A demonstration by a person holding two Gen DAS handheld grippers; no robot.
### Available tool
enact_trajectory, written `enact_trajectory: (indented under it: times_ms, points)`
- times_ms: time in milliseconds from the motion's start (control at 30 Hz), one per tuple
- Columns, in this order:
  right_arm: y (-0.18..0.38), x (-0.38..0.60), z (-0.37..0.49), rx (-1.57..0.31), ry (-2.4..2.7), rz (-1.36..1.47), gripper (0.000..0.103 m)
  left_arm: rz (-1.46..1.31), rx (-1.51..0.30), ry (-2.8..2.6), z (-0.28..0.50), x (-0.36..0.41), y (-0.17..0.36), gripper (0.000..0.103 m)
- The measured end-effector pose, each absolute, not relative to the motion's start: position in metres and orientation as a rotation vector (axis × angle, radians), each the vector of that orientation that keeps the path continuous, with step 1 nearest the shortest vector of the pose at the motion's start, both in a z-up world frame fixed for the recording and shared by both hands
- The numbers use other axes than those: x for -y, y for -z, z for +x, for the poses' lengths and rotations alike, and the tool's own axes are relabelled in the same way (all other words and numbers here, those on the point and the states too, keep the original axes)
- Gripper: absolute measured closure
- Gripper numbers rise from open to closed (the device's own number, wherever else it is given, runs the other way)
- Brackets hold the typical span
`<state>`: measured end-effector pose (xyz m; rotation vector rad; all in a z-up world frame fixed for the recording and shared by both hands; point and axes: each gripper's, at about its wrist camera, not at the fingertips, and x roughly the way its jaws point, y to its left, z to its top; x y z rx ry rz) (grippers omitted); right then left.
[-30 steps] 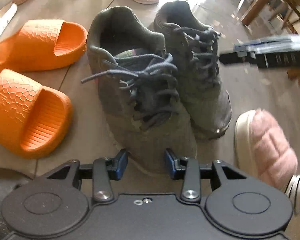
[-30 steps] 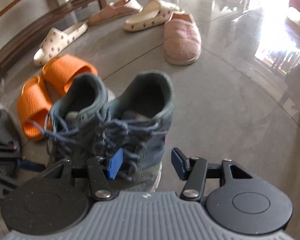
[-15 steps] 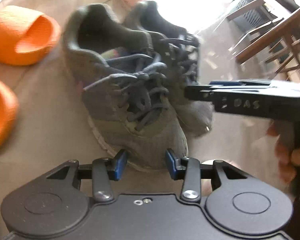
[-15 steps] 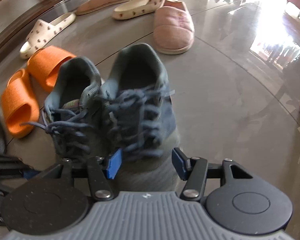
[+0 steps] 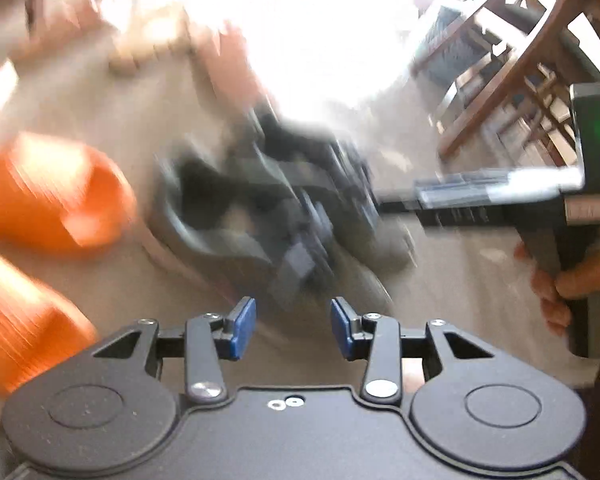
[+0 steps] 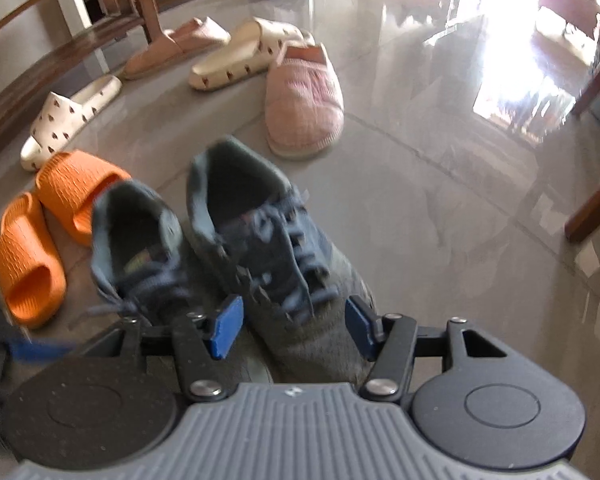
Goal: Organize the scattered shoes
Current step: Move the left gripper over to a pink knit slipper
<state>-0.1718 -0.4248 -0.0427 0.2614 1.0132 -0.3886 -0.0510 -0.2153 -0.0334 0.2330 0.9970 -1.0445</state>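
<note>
Left wrist view, heavily blurred: the left gripper [image 5: 293, 328] is hanging open with nothing between its blue pads, just short of the toes of a pair of grey sneakers [image 5: 268, 216] sitting together on the floor [image 5: 472, 280]. Two orange slides [image 5: 56, 196] are lying close along the sneakers' left side, leaving only a narrow strip of bare floor between. At right, a hand [image 5: 568, 284] is holding the right gripper [image 5: 384, 200], whose tip is reaching in against the far sneaker's side. A wooden chair [image 5: 512, 64] is standing beyond it, well apart.

Right wrist view: the right gripper [image 6: 293, 326] is spreading open, its pads flanking the toe of the right-hand grey sneaker [image 6: 276, 264] without clamping it; the left-hand grey sneaker [image 6: 140, 252] is sitting touching beside it. The orange slides [image 6: 52, 232] are lying just left of the pair. A pink slipper [image 6: 304, 100] is resting near beyond the sneakers' heels, with two cream slides [image 6: 244, 52] and a tan slipper [image 6: 176, 46] farther back by a wooden bench [image 6: 60, 60]. To the right of the sneakers, glossy floor [image 6: 440, 200] is running wide and bare up to a wooden leg [image 6: 596, 196] at the edge
</note>
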Motion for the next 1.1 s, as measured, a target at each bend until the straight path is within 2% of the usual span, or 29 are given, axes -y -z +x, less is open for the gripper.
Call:
enact_trajectory:
  times_ms: [167, 200, 367, 600, 733, 833, 1100]
  points:
    - [0.002, 0.404, -0.125, -1.024, 0.311, 0.174, 0.042, 0.012, -0.919, 0.837, 0.008, 0.219, -0.015, 0.061]
    - [-0.011, 0.398, -0.113, -1.028, 0.295, 0.142, 0.042, -0.02, -0.891, 0.815, 0.015, 0.216, -0.024, 0.059]
    - [-0.068, 0.369, -0.059, -1.035, 0.259, -0.051, 0.042, -0.128, -0.729, 0.709, 0.041, 0.213, -0.058, 0.058]
    - [-0.152, 0.331, -0.005, -1.078, 0.298, -0.322, 0.043, -0.25, -0.749, 0.601, 0.059, 0.21, -0.042, 0.051]
    - [-0.174, 0.322, 0.002, -1.02, 0.277, -0.414, 0.042, -0.205, -0.781, 0.613, 0.054, 0.212, -0.026, 0.049]
    - [-0.167, 0.332, 0.003, -0.933, 0.252, -0.375, 0.041, -0.152, -0.752, 0.627, 0.056, 0.221, -0.016, 0.049]
    - [-0.069, 0.457, 0.019, -0.879, 0.23, -0.159, 0.042, 0.002, -0.776, 0.622, 0.061, 0.223, 0.008, 0.048]
